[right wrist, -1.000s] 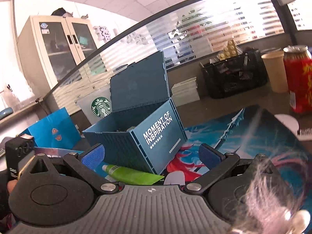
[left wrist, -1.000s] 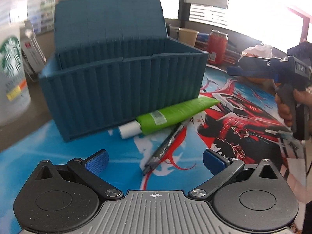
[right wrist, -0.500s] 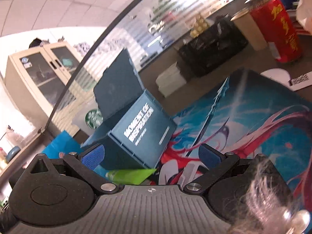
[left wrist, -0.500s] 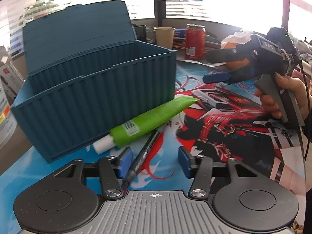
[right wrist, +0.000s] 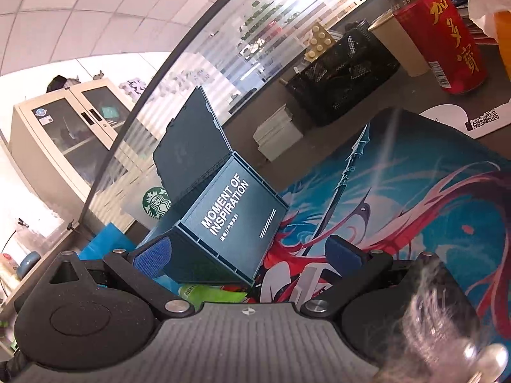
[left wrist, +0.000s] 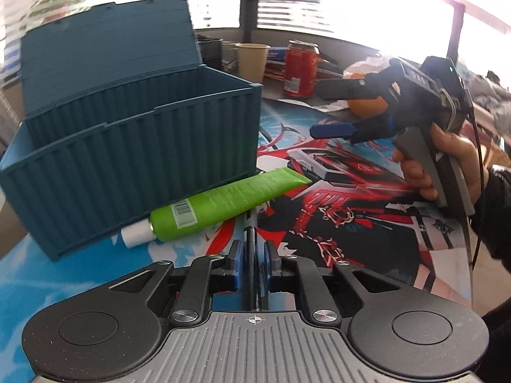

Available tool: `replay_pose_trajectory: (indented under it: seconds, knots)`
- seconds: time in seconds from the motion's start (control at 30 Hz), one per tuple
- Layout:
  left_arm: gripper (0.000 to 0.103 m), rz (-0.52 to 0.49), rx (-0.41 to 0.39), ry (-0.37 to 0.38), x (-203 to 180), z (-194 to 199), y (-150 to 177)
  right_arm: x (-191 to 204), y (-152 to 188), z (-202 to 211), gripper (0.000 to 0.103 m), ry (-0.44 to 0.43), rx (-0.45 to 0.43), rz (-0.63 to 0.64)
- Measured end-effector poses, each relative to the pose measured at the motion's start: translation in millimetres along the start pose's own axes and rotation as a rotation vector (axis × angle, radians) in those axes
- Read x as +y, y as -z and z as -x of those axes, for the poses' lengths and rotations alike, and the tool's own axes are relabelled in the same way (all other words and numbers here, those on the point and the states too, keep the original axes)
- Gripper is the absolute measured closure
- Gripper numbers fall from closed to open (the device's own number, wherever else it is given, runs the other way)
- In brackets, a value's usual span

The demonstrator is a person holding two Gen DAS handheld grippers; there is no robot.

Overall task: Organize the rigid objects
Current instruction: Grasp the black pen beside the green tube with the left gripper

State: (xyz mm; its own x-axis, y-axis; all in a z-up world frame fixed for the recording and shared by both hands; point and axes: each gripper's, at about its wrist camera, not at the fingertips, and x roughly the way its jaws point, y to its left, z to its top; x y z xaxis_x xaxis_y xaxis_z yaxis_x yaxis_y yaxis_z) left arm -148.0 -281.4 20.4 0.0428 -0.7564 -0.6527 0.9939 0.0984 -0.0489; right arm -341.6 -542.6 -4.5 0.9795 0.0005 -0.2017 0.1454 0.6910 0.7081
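Observation:
My left gripper (left wrist: 253, 263) is shut on a dark pen (left wrist: 251, 239) that lies on the printed desk mat, its far end tucked under a green tube (left wrist: 223, 199). The tube rests against the front wall of an open blue container box (left wrist: 134, 146) with its lid raised. In the left wrist view my right gripper (left wrist: 332, 108) hangs open above the mat to the right of the box, held by a hand (left wrist: 447, 159). In the right wrist view the same gripper (right wrist: 247, 252) stands open, nothing between its fingers, facing the box's end wall (right wrist: 230, 220); the green tube (right wrist: 210, 293) shows just below.
A red can (left wrist: 300, 68) and a paper cup (left wrist: 252, 60) stand behind the mat, with an orange (left wrist: 367, 105) nearby. A black mesh organiser (right wrist: 345, 73), a stack of white pads (right wrist: 278, 134) and a Starbucks cup (right wrist: 155, 204) sit at the back.
My left gripper's jaws went from wide open to shut around the pen as it moved in over it. The right gripper rolled, so its view is now tilted, and it sank a little.

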Motion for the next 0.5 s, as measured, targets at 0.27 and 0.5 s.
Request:
replay_pose_trajectory:
  seconds: [0.27, 0.5]
  knots:
    - [0.092, -0.004, -0.002, 0.048, -11.6, 22.7, 4.3, -1.0, -0.3, 0.9, 0.000, 0.002, -0.009, -0.006]
    - [0.092, 0.033, -0.045, 0.117, -25.1, 30.4, -2.8, -1.2, -0.7, 2.1, 0.000, 0.006, -0.013, -0.007]
